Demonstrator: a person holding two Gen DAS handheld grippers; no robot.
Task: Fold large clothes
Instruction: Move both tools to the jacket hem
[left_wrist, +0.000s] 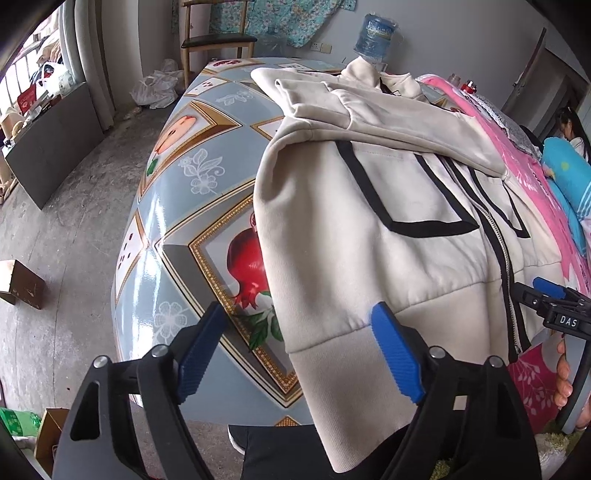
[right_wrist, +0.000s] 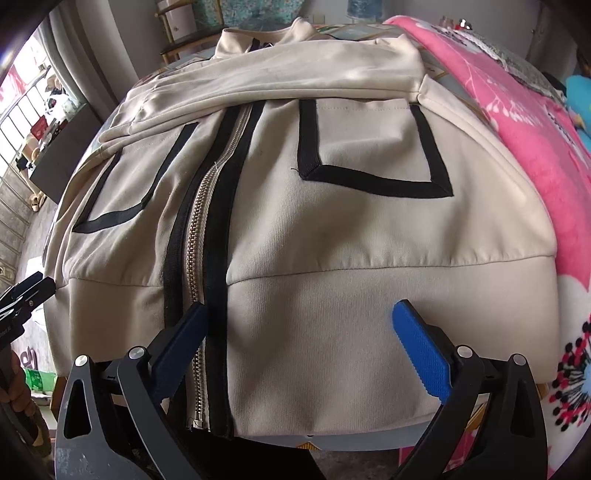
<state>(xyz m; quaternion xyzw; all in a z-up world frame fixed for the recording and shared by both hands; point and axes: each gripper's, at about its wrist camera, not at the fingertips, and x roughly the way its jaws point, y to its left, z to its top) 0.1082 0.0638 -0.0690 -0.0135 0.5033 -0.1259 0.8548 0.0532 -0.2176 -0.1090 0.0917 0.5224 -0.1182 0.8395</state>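
A cream zip-up jacket (left_wrist: 388, 192) with black pocket trim lies front-up on the table, sleeves folded across its chest. Its ribbed hem hangs over the near table edge. My left gripper (left_wrist: 299, 332) is open at the hem's left corner, one blue finger on each side of that corner. In the right wrist view the jacket (right_wrist: 314, 229) fills the frame, zipper (right_wrist: 201, 229) running up left of centre. My right gripper (right_wrist: 299, 332) is open just above the hem, right of the zipper. The right gripper also shows in the left wrist view (left_wrist: 554, 306).
The table (left_wrist: 184, 206) has a glossy blue cloth with fruit pictures. A pink floral blanket (right_wrist: 535, 155) lies along the jacket's right side. A wooden chair (left_wrist: 218, 40) and a water bottle (left_wrist: 375, 37) stand beyond. Cardboard boxes (left_wrist: 20, 284) sit on the concrete floor at left.
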